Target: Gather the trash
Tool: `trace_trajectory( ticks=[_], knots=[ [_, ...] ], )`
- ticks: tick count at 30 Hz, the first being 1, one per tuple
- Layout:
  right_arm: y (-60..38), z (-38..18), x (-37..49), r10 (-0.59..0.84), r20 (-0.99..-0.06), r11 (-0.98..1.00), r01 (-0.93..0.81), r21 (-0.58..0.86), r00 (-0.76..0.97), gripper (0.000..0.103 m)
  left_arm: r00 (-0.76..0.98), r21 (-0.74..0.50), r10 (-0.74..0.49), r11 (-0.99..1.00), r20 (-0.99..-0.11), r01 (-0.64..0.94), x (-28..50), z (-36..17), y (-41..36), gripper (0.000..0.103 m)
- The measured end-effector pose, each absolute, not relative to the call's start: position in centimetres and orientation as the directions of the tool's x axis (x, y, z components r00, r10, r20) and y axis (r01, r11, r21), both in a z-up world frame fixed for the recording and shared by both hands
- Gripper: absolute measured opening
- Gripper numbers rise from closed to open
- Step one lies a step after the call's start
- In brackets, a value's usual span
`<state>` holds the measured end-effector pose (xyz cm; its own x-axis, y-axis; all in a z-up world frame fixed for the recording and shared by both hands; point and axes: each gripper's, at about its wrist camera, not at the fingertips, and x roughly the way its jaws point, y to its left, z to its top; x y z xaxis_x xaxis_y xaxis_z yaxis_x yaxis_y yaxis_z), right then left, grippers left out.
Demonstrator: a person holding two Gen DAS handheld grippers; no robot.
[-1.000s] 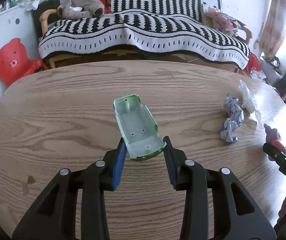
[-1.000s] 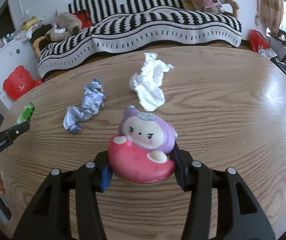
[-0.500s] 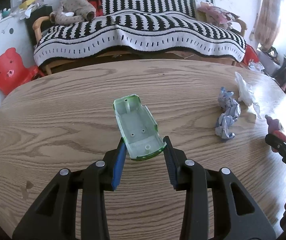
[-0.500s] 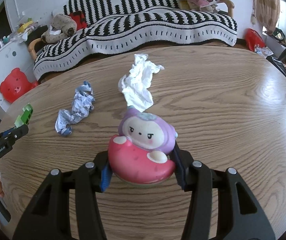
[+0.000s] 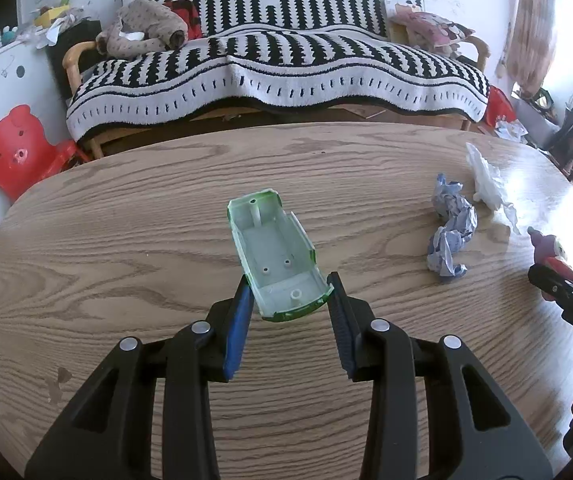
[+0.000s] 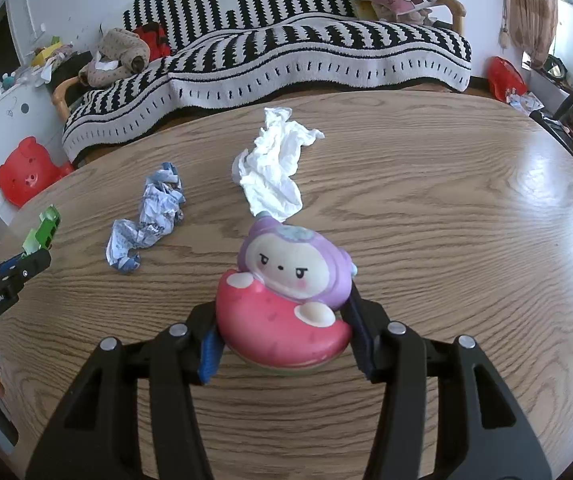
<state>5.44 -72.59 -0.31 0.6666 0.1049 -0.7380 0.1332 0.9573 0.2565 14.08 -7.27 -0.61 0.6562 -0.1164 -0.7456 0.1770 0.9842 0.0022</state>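
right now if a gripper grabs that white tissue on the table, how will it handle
The white tissue looks crumpled and thin, so probably floppy and very light. It should crush easily between fingers, and a push would likely slide it across the smooth table.

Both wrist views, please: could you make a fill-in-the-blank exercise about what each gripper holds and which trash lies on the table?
1. The left gripper is shut on a green plastic toy car ____.
2. The right gripper is shut on a squishy toy with a purple head and a ____ body.
3. On the oval wooden table, the crumpled white tissue lies beside a crumpled ____ printed paper.

Missing words: shell; pink; blue
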Motion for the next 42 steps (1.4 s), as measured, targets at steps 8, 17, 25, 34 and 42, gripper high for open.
trace_trajectory(
  ticks=[8,17,25,34,42],
  knots=[
    [-72.42,-0.41,5.5,0.104,-0.741,0.959,0.131,0.252,0.663,0.052,0.657,0.006,-0.117,0.983,-0.745,0.181,14.02,-0.51,-7.39,0.037],
    [-72.36,-0.39,5.52,0.1,-0.742,0.959,0.135,0.25,0.663,0.052,0.655,0.006,-0.118,0.983,-0.746,0.184,14.06,-0.56,-7.44,0.037],
    [-72.41,-0.5,5.55,0.103,-0.742,0.959,0.131,0.251,0.662,0.052,0.649,0.005,-0.12,0.982,-0.751,0.187,14.28,-0.77,-7.47,0.037],
    [-72.39,-0.51,5.58,0.104,-0.743,0.961,0.126,0.247,0.662,0.052,0.648,0.004,-0.118,0.983,-0.752,0.184,14.21,-0.78,-7.55,0.036],
    [-72.35,-0.57,5.6,0.104,-0.743,0.961,0.125,0.247,0.661,0.052,0.659,-0.037,-0.154,0.981,-0.736,0.189,14.27,-0.37,-7.02,0.035]
  ],
)
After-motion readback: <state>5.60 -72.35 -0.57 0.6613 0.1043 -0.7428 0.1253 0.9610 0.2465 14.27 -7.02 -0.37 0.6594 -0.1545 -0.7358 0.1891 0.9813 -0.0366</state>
